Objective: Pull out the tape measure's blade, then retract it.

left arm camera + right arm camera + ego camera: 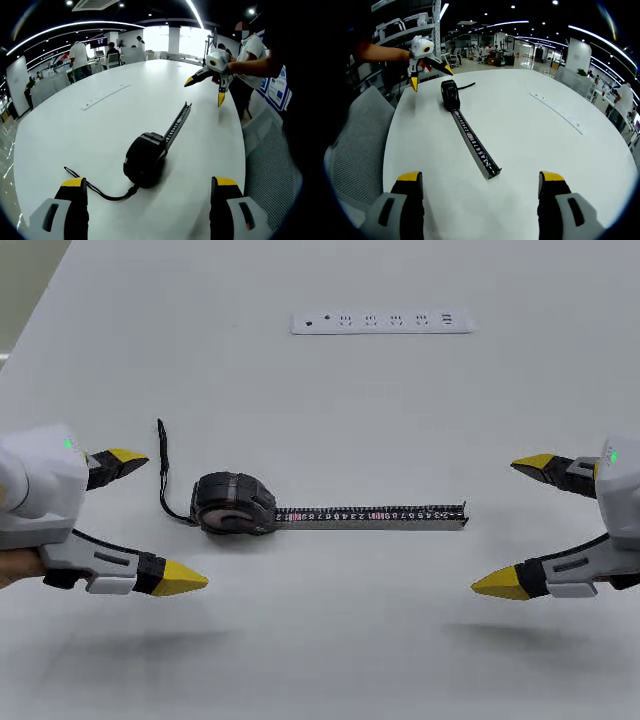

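A black tape measure (233,504) lies on its side on the white table, its black wrist strap (164,472) trailing to the left. Its blade (370,515) is pulled out to the right and rests flat, ending in the hook (464,513). My left gripper (150,520) is open to the left of the case (145,158), a short way off, touching nothing. To the right of the blade tip (491,172), my right gripper (518,525) is open and holds nothing. Each gripper appears across the table in the other's view: the right gripper (207,86) and the left gripper (427,70).
A white power strip (381,322) lies flat at the far side of the table, beyond the tape. The table edge (245,150) runs close on the person's side, with mesh chairs (355,150) beside it. People stand far off in the office.
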`<state>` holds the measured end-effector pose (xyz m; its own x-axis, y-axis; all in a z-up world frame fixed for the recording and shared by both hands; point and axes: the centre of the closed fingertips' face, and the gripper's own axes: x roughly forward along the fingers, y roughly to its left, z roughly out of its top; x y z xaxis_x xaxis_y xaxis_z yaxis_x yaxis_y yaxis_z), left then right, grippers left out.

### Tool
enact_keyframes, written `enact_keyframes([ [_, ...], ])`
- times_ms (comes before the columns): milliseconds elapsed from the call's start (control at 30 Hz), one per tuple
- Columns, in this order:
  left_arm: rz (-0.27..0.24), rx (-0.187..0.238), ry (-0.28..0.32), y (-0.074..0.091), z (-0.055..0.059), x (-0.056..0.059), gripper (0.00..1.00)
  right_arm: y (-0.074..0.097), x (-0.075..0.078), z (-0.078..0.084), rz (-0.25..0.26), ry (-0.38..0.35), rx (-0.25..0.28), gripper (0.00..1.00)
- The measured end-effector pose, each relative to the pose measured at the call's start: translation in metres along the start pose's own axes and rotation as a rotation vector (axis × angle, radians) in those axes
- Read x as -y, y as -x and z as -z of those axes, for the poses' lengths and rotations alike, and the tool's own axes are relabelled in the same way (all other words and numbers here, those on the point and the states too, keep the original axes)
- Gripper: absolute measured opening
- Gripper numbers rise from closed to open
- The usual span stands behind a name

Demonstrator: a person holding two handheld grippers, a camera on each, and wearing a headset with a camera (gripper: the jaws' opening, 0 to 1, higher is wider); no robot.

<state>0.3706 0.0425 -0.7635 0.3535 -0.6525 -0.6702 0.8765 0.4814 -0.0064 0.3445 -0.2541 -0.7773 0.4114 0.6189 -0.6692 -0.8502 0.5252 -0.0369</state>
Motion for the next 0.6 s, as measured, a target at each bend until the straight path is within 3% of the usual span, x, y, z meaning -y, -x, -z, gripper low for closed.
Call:
enact_keyframes([
  [600,-0.111,0.107,0.138,0.010,-0.001,0.024,1.00,0.009,-0.019,-0.012,0.127,-0.068,0.059,0.96],
])
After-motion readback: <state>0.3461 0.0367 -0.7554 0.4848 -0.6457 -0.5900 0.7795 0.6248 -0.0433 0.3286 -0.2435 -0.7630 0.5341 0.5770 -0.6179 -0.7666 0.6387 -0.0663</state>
